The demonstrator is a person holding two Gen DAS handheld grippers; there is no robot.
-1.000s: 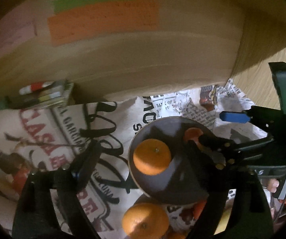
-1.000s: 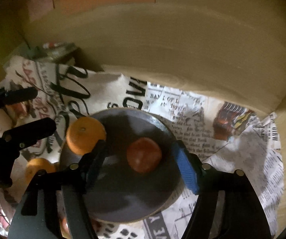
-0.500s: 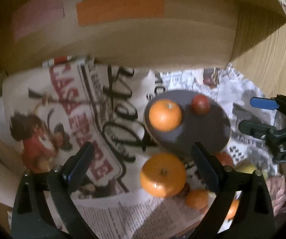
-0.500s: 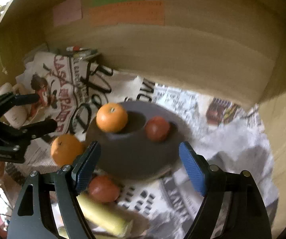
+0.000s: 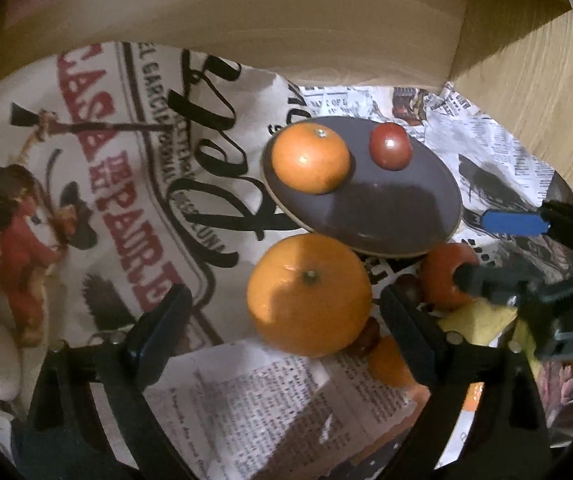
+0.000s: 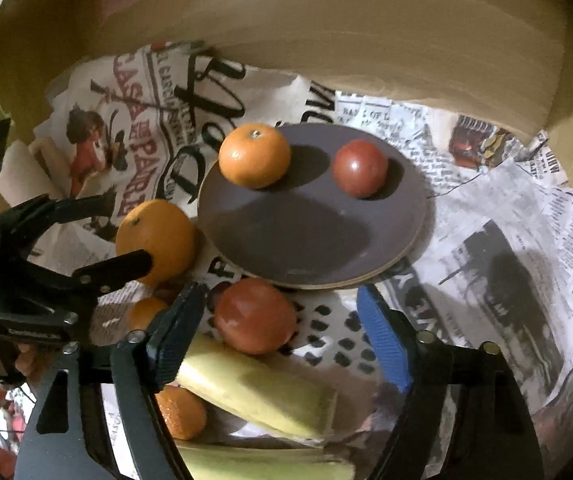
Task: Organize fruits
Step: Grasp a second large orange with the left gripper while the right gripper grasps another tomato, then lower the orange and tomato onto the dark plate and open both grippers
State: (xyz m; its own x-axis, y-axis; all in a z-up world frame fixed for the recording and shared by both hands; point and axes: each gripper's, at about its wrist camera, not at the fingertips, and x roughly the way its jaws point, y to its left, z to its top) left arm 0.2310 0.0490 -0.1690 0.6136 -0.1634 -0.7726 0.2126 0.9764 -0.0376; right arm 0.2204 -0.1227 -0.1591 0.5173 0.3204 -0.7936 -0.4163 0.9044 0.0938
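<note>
Newspaper [image 5: 98, 168] covers the surface under everything. On it sits the dark plate [image 6: 310, 236], with an orange [image 6: 254, 156] at its left edge and a red fruit [image 6: 360, 168] at its far edge. My left gripper [image 5: 282, 328] is closing, unpressed, around a big orange [image 5: 308, 294]; my right gripper [image 6: 282, 344] is closing around a red fruit [image 6: 254, 316], pads clear.

An orange [image 6: 254, 156] and a tomato [image 6: 360, 168] sit side by side on the plate [image 6: 310, 240]; another orange [image 6: 156, 240] lies left of it, on newspaper [image 6: 506, 220]

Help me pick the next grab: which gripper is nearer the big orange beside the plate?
Left gripper: closing jaws flank the big orange, not gripping. The right gripper, also closing, frames the red fruit beside it.
</note>
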